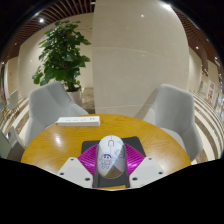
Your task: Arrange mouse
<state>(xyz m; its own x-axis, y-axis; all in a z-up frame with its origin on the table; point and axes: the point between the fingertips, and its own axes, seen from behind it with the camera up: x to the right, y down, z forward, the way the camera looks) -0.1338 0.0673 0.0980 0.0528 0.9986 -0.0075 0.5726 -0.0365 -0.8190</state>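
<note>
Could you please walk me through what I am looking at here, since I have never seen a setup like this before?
There is no robot here: a person carries a hand-held gripper, and the single picture comes from a wide-angle camera mounted on it, looking forward along its jaws. The two pale fingers at the bottom belong to the tool. Between them sits a white mouse on a dark mouse mat, which lies on a round wooden table. The fingers sit close at either side of the mouse, but I cannot tell whether they press on it. Further back on the table lies a flat white object, perhaps a keyboard. Beyond stand two grey chairs and a potted plant.
</note>
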